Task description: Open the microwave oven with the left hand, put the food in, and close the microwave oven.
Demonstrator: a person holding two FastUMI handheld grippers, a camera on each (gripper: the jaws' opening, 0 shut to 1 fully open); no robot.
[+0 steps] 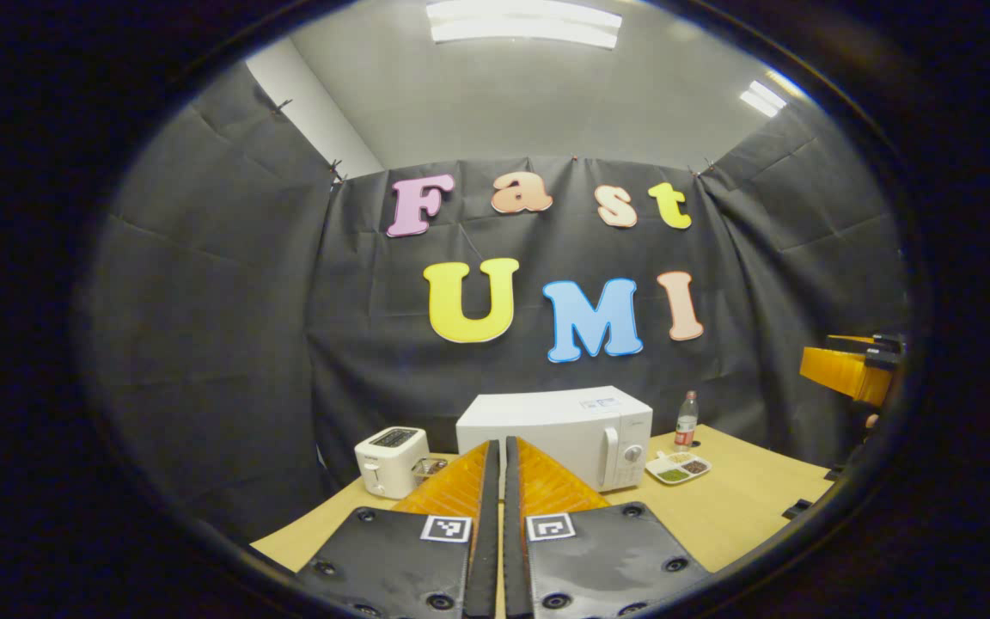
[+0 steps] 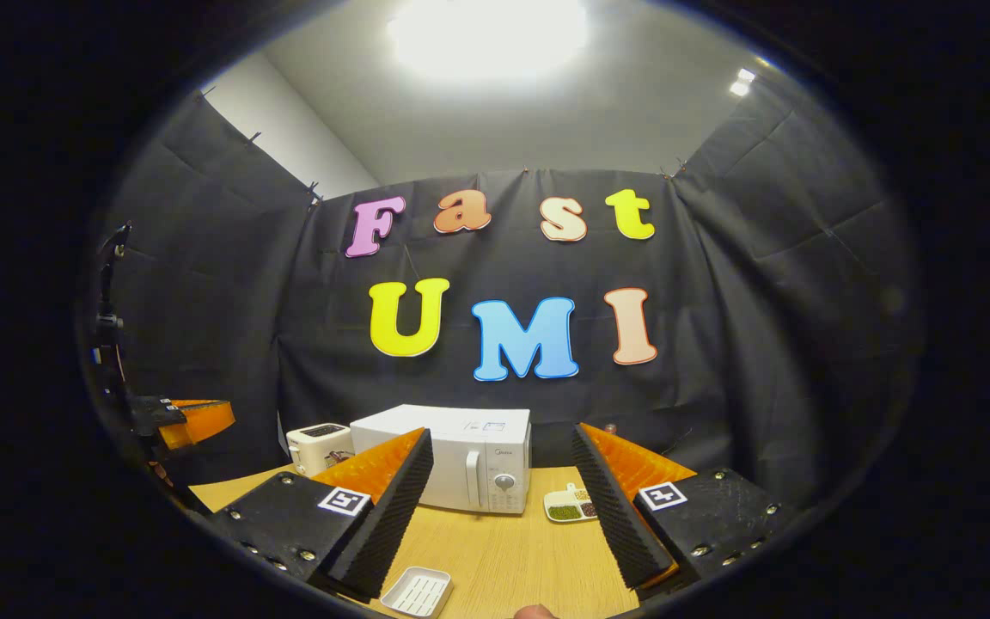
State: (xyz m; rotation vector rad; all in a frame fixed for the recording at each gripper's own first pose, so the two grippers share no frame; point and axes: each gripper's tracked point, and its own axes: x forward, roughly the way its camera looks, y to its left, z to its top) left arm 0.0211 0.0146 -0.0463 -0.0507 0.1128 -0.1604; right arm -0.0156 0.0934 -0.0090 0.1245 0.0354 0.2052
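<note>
Wooden table (image 2: pixel 495 559) carries the shut microwave (image 2: pixel 461 460) at the back, food dish (image 2: pixel 571 505) just right of it. I see my left claw (image 1: pixel 497 456) pressed closed, empty; my right claw (image 2: pixel 502 464) spread wide, holding nothing.

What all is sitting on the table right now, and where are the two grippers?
White box-shaped microwave oven: one, door shut, back centre of the table.
White two-slot toaster: one, left of the microwave.
White divided dish of food: one, right of the microwave.
Clear plastic bottle with red label: one, behind the dish.
White ribbed rectangular tray: one, near table edge.
Light wooden table: one, under everything.
Left gripper: fingers together, empty, above the table.
Right gripper: fingers wide apart, empty.
</note>
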